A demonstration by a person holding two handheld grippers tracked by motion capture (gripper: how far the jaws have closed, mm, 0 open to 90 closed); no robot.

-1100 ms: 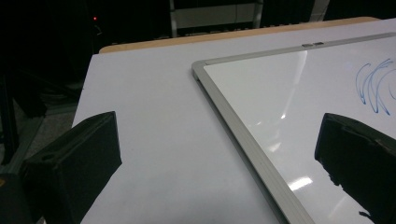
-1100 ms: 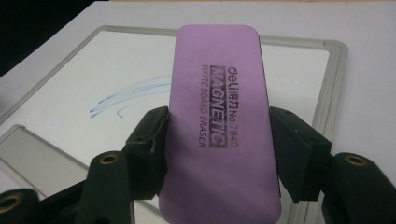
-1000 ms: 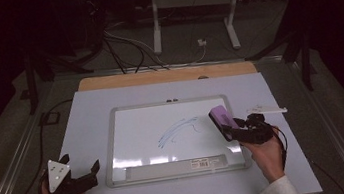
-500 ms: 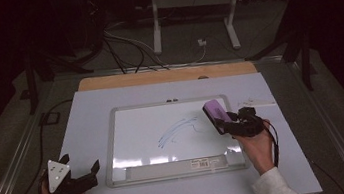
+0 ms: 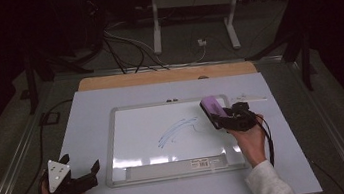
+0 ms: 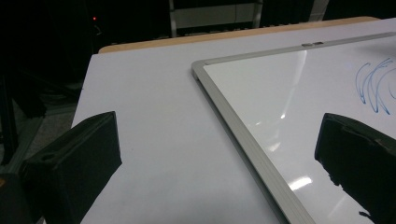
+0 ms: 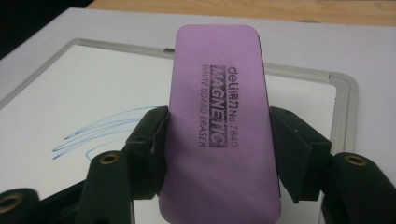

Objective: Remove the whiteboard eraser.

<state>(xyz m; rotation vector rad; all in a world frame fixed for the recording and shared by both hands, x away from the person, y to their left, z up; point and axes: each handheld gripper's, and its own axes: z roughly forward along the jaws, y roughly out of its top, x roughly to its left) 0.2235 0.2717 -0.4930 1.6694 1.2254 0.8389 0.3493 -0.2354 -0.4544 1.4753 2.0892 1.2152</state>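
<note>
From the high view you see the whole layout: your right gripper (image 5: 219, 116) grasps the purple eraser (image 5: 211, 107) over the right part of the whiteboard (image 5: 144, 131), just right of the blue scribble (image 5: 177, 129). Your left gripper (image 5: 82, 174) rests off the board near the table's (image 5: 86, 113) lower left corner, jaws spread wide with nothing between them. A white marker (image 5: 251, 99) lies on the table just beyond the board's right edge, near your right hand (image 5: 248, 137). The board's bottom tray carries a small label (image 5: 204, 162). Behind the pale table runs a wooden strip (image 5: 167, 75), then a dark floor with cables (image 5: 128, 47) and a white stand (image 5: 188, 9).

Your left gripper view adds the close detail at that side: the two black jaws stand far apart, released, above bare tabletop (image 6: 154, 116) and the board's grey-framed corner (image 6: 201, 70). Part of the blue scribble (image 6: 373, 86) shows at the right edge, and a small red light (image 6: 95, 18) glows in the dark room behind.

Your right gripper view gives what the high view cannot: the eraser (image 7: 219, 130) fills the middle, clamped on its two long sides by the jaws, and its printed face reads "MAGNETIC WHITE BOARD ERASER". The eraser hides much of the board (image 7: 70, 93) beyond; the blue strokes (image 7: 102, 130) lie to its left, clear of it.
</note>
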